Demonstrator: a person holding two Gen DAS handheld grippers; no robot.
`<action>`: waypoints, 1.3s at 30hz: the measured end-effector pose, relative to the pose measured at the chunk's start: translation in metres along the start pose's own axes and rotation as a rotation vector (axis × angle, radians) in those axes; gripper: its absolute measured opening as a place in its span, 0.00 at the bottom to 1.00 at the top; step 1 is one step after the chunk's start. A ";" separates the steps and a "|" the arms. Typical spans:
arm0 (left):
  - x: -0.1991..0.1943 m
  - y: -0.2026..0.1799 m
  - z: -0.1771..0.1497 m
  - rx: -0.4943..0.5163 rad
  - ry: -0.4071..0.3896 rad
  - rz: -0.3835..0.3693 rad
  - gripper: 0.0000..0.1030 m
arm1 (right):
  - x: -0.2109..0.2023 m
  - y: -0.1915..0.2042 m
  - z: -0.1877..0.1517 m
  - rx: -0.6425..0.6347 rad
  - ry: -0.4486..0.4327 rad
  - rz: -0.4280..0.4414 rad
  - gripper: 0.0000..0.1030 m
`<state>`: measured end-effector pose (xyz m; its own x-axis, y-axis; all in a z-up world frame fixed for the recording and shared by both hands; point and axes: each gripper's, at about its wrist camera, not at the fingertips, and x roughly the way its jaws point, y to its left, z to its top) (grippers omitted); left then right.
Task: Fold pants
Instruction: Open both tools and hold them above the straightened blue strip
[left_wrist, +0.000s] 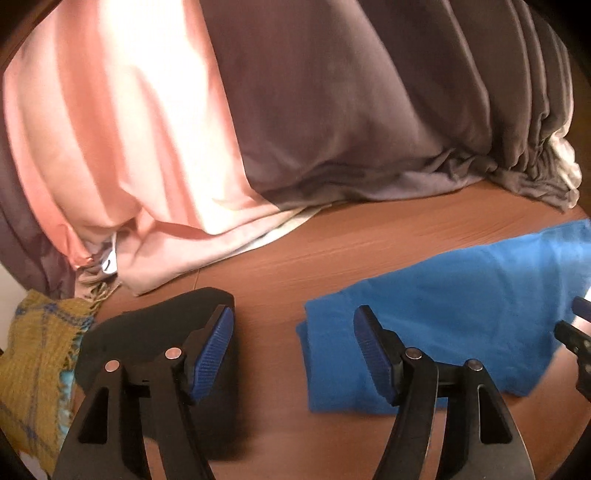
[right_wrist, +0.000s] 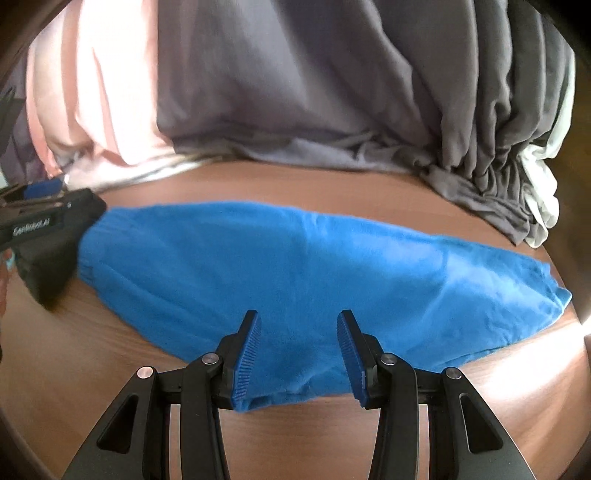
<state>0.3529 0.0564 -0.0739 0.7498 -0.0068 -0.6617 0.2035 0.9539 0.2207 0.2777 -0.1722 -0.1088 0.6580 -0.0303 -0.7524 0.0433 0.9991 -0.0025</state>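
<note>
The blue pants (right_wrist: 295, 266) lie flat in a long strip across the brown wooden table (right_wrist: 303, 435). My right gripper (right_wrist: 300, 334) hovers over their near edge, jaws apart, the cloth lying loose between the blue pads. In the left wrist view the pants' left end (left_wrist: 443, 306) is to the right of my left gripper (left_wrist: 293, 332), which is open over bare table with nothing between its fingers. Its left finger is in front of a black folded cloth (left_wrist: 147, 325). A finger of the right gripper (left_wrist: 572, 334) shows at the right edge.
Pink curtain (left_wrist: 129, 129) and grey curtain (left_wrist: 351, 110) hang down onto the table's far side. A yellow woven cloth with fringe (left_wrist: 33, 369) lies at the left edge. The left gripper's black housing (right_wrist: 40, 225) sits by the pants' left end.
</note>
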 end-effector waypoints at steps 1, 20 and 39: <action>-0.009 -0.003 -0.001 -0.006 -0.005 0.002 0.65 | -0.006 -0.003 0.000 0.000 -0.016 0.010 0.43; -0.118 -0.113 -0.012 -0.056 -0.108 -0.116 0.74 | -0.116 -0.103 -0.011 0.071 -0.229 -0.002 0.59; -0.104 -0.286 0.037 -0.103 -0.117 -0.181 0.78 | -0.093 -0.295 -0.035 0.272 -0.222 -0.082 0.59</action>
<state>0.2397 -0.2268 -0.0414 0.7757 -0.2097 -0.5952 0.2805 0.9594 0.0276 0.1776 -0.4632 -0.0612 0.7899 -0.1455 -0.5958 0.2812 0.9492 0.1410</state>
